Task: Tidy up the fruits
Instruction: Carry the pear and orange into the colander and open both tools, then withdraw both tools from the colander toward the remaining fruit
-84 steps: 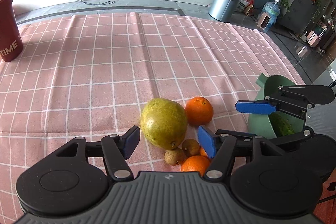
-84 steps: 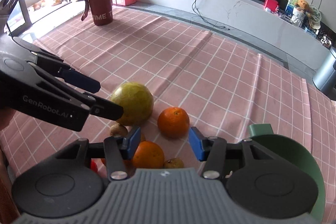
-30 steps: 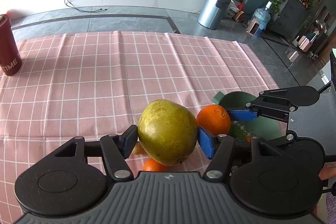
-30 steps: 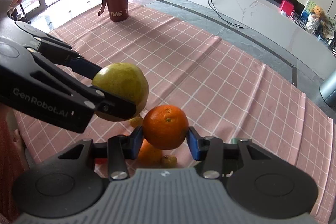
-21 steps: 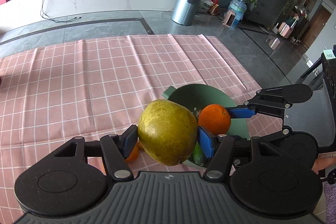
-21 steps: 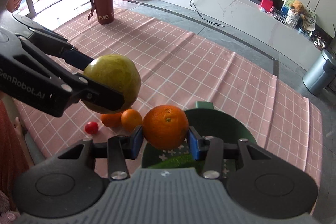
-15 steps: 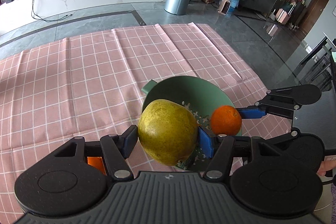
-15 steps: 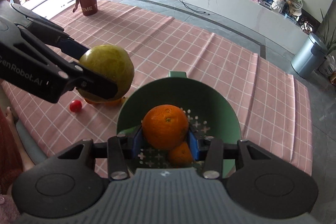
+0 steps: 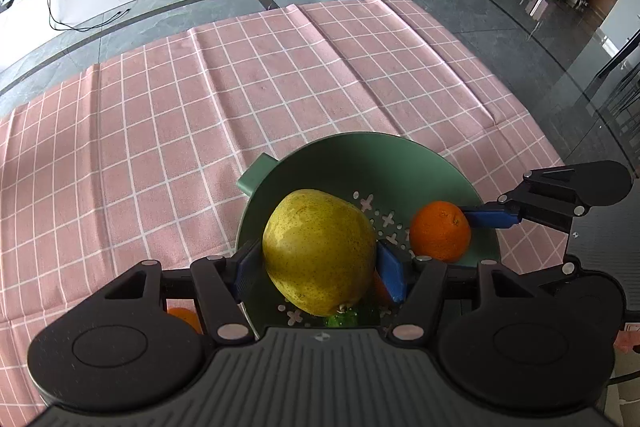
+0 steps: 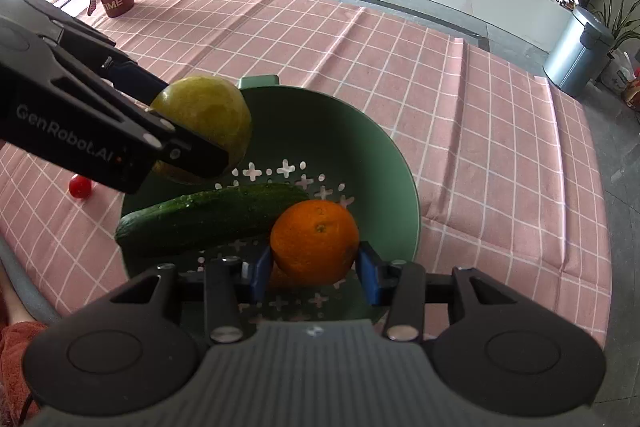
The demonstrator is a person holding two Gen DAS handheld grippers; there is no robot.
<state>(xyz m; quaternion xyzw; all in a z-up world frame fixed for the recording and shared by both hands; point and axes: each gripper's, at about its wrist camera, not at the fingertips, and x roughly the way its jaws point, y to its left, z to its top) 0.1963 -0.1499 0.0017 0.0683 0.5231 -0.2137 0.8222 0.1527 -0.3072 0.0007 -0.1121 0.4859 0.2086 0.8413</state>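
Two grippers, each closed on one fruit above the green colander (image 10: 404, 163); right gripper (image 10: 316, 269), jaws pinching the orange (image 10: 315, 241) at its sides, low over the near part of the basin, just above the cucumber (image 10: 208, 215), which lies crosswise on the perforated floor; left gripper (image 9: 318, 267), jaws spread wide around the pear (image 9: 320, 251), higher and toward the far-left rim; release for both is judged straight down, the orange being nearer the floor; beyond, a cherry tomato (image 10: 80, 186) on the checked cloth (image 10: 500, 147).
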